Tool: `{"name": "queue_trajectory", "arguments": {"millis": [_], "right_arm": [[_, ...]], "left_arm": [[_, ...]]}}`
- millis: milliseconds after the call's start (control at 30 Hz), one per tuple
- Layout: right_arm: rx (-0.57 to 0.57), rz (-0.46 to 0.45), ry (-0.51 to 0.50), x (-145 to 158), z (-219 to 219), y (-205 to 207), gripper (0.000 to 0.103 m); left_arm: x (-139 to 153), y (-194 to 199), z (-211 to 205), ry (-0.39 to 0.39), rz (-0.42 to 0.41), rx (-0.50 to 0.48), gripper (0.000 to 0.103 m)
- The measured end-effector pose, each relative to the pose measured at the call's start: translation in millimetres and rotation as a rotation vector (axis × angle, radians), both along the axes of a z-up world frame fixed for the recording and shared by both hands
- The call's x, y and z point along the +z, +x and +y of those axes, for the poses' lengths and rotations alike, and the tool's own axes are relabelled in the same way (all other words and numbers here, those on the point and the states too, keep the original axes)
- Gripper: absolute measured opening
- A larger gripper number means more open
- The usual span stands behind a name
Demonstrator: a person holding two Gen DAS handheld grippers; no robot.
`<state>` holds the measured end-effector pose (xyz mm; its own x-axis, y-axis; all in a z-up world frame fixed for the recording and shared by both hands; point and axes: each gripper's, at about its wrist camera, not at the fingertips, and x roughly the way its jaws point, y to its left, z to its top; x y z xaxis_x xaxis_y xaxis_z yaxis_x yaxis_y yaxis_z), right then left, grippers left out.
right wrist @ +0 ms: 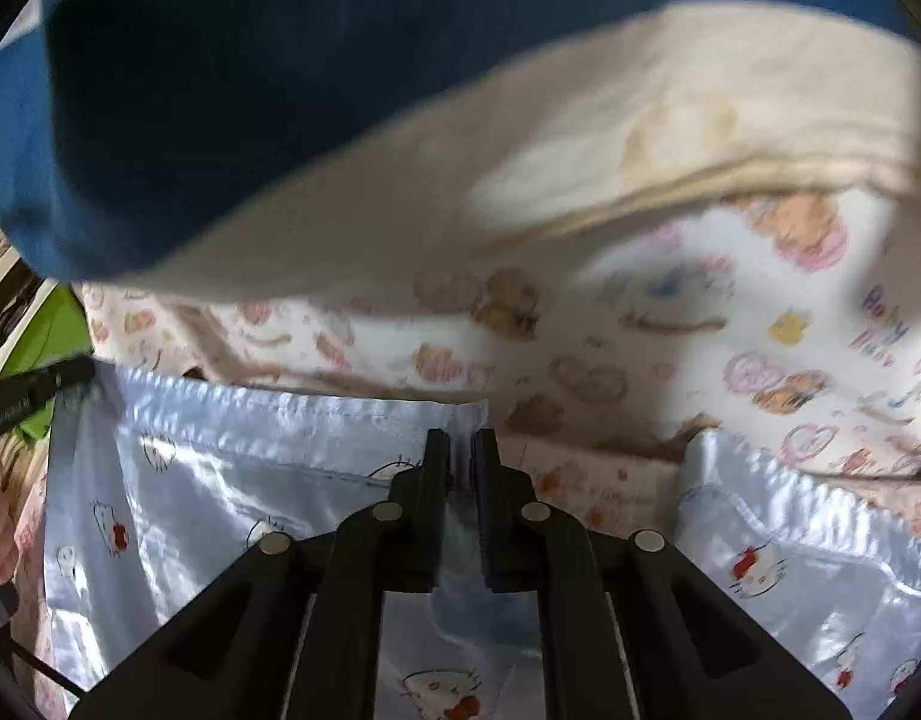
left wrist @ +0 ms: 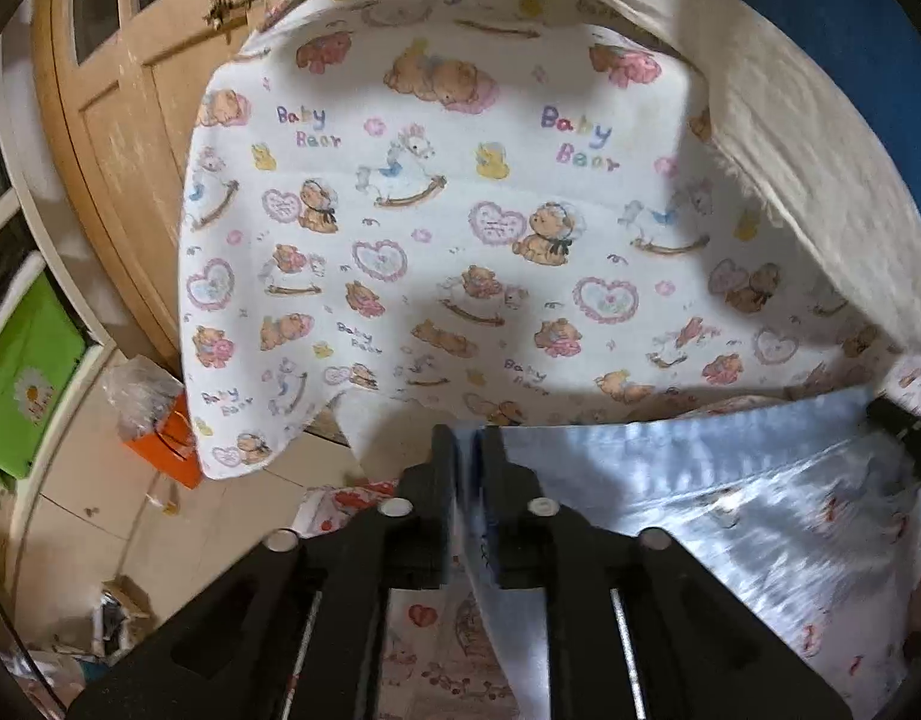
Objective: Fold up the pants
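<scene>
The left gripper (left wrist: 467,450) has its two black fingers drawn close together on a fold of the pants (left wrist: 730,516), a pale blue satin garment printed with small cartoon cats; the cloth runs up between the pads and hangs down below them. From this gripper the pants spread off to the right, where the tip of the other gripper shows at the frame's edge. Ahead of the fingers lies a white bedsheet (left wrist: 460,228) printed with bears, hearts, rocking horses and the words "Baby Bear". Beyond it to the right is a cream blanket (left wrist: 790,138), and past that a blue cloth (left wrist: 868,60). To the left of the fingers stands a wooden door (left wrist: 118,120), with a green box (left wrist: 28,384) and an orange box (left wrist: 172,438) lower down on that side.

The right gripper (right wrist: 461,450) is likewise clamped on the upper edge of the pants (right wrist: 232,468), its fingers nearly closed with the blue cloth pinched between them. The stitched hem stretches away to its left, up to the left gripper's black tip at the picture's edge. Another section of the same satin lies to the right of the fingers
</scene>
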<state>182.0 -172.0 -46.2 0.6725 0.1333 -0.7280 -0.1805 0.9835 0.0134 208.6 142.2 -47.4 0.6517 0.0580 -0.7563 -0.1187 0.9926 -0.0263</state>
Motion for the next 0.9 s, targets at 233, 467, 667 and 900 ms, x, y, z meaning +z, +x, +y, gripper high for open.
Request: {"name": "queue_trajectory", "arguments": {"millis": [233, 467, 667, 900], "right_arm": [[-0.031, -0.068, 0.012, 27, -36, -22, 0.067], [-0.08, -0.112, 0.023, 51, -92, -61, 0.067], [-0.215, -0.163, 0.05, 71, -169, -107, 0.067], [-0.346, -0.19, 0.006, 73, -232, -158, 0.067]], "left_arm": [[25, -28, -8, 0.03, -0.084, 0.013, 0.041], [62, -57, -62, 0.02, -0.186, -0.124, 0.046], [70, -71, -125, -0.05, -0.179, -0.282, 0.046], [72, -79, -177, 0.005, -0.246, -0.293, 0.048]]}}
